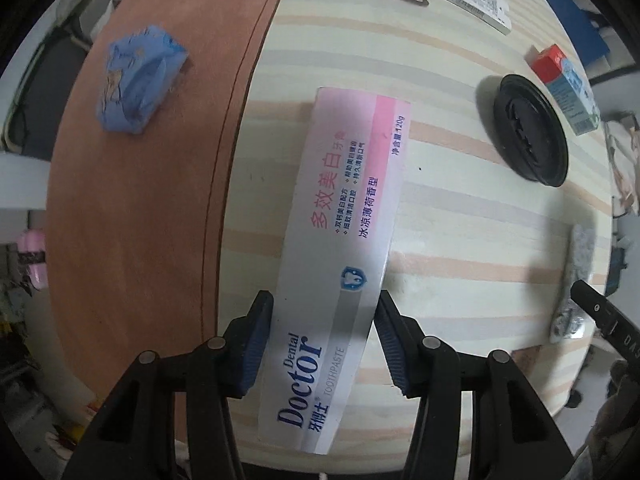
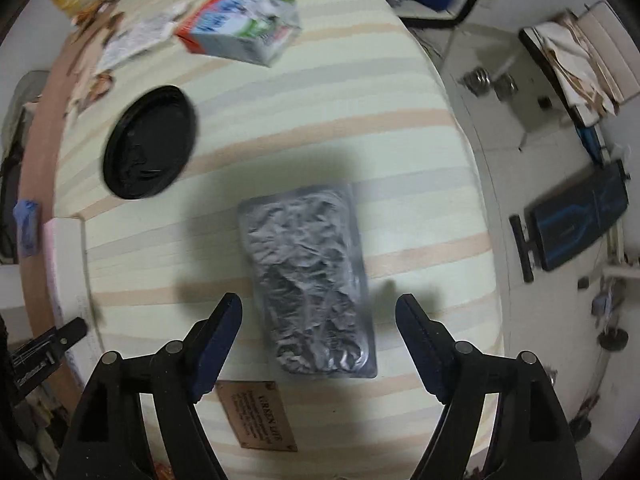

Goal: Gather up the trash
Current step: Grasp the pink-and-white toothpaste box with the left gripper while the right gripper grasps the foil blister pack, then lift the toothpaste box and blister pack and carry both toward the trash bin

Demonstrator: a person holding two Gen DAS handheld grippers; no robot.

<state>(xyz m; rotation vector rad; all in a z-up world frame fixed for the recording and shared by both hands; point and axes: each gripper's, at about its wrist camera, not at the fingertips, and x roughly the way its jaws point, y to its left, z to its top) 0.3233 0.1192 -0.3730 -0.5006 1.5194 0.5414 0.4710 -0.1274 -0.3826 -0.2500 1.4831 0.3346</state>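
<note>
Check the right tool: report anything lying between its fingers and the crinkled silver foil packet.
Nothing visible does. The right tool hangs open over the crinkled silver foil packet, one finger on each side with bare striped tablecloth between. The black round lid lies well away.

Looks like a lived-in home room. Striped tablecloth (image 2: 400, 128) under the fingers, weight bench (image 2: 576, 220) and dumbbells (image 2: 488, 80) on tiled floor beyond them.

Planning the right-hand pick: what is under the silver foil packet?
The silver foil packet lies flat on the striped tablecloth, between the right gripper's open jaws. A brown tag sits just beside its near end. Whatever is directly beneath stays covered.
</note>
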